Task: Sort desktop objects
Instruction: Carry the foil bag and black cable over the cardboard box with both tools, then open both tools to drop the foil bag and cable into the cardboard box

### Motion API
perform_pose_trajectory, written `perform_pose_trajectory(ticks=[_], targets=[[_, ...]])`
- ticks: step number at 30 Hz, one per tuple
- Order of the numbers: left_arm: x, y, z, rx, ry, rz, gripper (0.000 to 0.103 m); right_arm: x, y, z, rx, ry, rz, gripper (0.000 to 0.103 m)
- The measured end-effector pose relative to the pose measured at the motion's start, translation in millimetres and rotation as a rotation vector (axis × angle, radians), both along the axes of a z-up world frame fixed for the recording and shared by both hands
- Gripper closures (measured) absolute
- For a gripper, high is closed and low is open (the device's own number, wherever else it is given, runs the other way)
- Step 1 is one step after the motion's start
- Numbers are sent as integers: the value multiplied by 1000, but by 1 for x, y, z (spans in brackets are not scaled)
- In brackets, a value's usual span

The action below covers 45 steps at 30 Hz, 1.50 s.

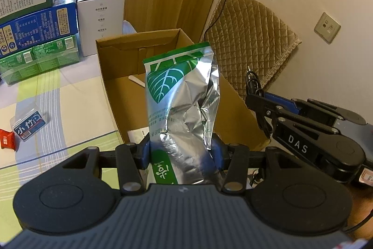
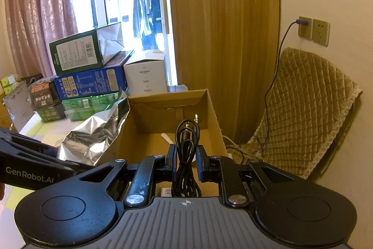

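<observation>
Left hand-held gripper (image 1: 180, 151) is clamped on my silver-green foil pouch (image 1: 181, 95), upright over the cardboard box (image 1: 112, 90). Right hand-held gripper (image 2: 185, 163) is clamped on 1 coiled black cable (image 2: 186, 155) above that box.

The right gripper (image 1: 263, 109) bears "DAS" on its arm. The left gripper (image 2: 50, 153) bears "GenRobot.AI" on its side. A small clear case (image 1: 29, 123) on the table shows "小竹" on its blue label.

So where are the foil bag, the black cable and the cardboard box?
foil bag (image 1: 179, 106), left wrist view, crinkled silver middle.
black cable (image 2: 185, 155), right wrist view, bundled strands between the fingers.
cardboard box (image 1: 137, 40), left wrist view, far rim.
</observation>
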State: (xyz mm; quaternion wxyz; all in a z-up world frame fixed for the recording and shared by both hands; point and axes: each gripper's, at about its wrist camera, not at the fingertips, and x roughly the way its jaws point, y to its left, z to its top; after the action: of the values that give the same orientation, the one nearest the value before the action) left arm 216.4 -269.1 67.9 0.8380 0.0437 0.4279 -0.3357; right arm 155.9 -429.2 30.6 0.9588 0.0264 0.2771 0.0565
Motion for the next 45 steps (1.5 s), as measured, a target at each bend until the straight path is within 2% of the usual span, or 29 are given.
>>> perform_pose_trajectory(ticks=[19,25,31,40,42,43,45], targets=[[54,-19,-14,-39,40,74,58,41,-14,-14,27,37,-23,90],[59,-24,-24,-41,9,89,56,50,-14,-21,28,51,-28,90],[56,-11,-17,-46,-43,114,56,52,-13,-27,26,62,-27,90],[45,29,-15,-68,-41,167,54,59,0,-30,42,61,21,90],[43,37,-17,-65,-37,177,52,62,3,-29,40,51,40,80],[41,41,-18,-65,-35,181,51,62,4,-27,37,43,34,63],[37,48,-19,-70,-30,189,48,59,3,-23,53,26,27,50]])
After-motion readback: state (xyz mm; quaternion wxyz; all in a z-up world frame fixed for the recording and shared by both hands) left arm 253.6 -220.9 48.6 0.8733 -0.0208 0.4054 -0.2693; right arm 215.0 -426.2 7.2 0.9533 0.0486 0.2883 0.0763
